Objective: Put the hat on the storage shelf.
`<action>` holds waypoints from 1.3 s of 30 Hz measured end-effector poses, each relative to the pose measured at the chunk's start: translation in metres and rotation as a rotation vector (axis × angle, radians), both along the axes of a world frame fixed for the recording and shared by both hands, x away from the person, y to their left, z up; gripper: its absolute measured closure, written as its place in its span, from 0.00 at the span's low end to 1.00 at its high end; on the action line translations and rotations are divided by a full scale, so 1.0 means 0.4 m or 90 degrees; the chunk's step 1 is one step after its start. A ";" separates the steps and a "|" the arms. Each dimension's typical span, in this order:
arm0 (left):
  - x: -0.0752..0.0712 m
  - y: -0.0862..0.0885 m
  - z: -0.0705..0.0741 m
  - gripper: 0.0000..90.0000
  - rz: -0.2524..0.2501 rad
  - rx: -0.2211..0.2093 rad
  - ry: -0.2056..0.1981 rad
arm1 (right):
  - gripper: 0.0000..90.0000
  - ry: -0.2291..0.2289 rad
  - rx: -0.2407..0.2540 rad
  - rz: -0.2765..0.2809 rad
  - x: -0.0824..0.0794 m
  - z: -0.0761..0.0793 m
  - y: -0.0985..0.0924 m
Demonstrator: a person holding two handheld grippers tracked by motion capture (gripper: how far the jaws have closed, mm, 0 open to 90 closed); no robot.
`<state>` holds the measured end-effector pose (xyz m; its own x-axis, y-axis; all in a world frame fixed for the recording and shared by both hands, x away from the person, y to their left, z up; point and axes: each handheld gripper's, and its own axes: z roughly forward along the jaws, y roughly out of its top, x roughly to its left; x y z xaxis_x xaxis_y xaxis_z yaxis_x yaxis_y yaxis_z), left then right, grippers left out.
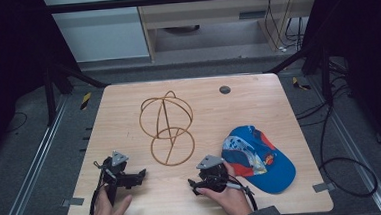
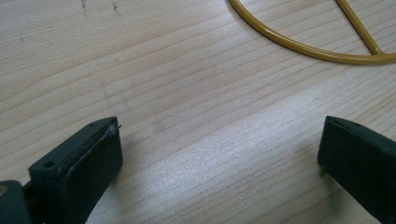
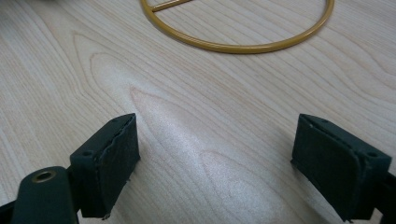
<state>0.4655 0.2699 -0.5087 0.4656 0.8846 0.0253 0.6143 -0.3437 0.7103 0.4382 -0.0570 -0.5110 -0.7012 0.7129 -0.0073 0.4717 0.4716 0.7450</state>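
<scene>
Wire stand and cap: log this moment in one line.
left gripper: open, empty | right gripper: open, empty | wire stand: untouched, mid-table | cap: beside right gripper

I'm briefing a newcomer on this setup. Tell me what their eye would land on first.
First the blue cap, bright with red and white patches, at the table's right near corner beside the right gripper. Next the gold wire stand, a sphere of hoops over a flat ring, standing mid-table. The left gripper and the right rest near the front edge, both open with nothing between the jaws, pointing toward the stand's ring.
</scene>
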 end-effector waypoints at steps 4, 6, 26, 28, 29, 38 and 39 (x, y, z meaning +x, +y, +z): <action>0.000 0.000 0.000 0.00 0.000 0.000 0.000 | 0.16 0.005 -0.011 0.006 -0.004 0.022 0.000; -0.001 0.000 0.000 0.00 0.001 -0.004 0.002 | 0.17 0.006 -0.011 0.005 -0.007 0.043 -0.003; -0.001 0.000 0.000 0.00 -0.005 -0.003 0.001 | 0.12 -0.016 -0.130 -0.006 -0.011 0.303 -0.233; -0.001 0.000 0.000 0.00 -0.005 -0.003 0.000 | 0.13 -0.006 -0.132 -0.016 -0.003 0.315 -0.262; -0.002 0.000 -0.001 0.00 -0.003 -0.005 0.000 | 0.13 -0.005 -0.140 -0.020 0.002 0.317 -0.275; -0.004 -0.002 0.000 0.00 -0.003 -0.003 0.003 | 0.21 0.026 -0.174 -0.075 0.023 0.307 -0.383; -0.004 -0.002 0.000 0.00 -0.003 -0.003 0.003 | 0.21 0.026 -0.174 -0.075 0.023 0.307 -0.383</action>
<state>0.4639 0.2692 -0.5088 0.4701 0.8824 0.0188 0.6154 -0.3430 0.7097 0.4475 -0.2101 -0.3880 -0.6177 0.7647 -0.1836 0.5614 0.5922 0.5781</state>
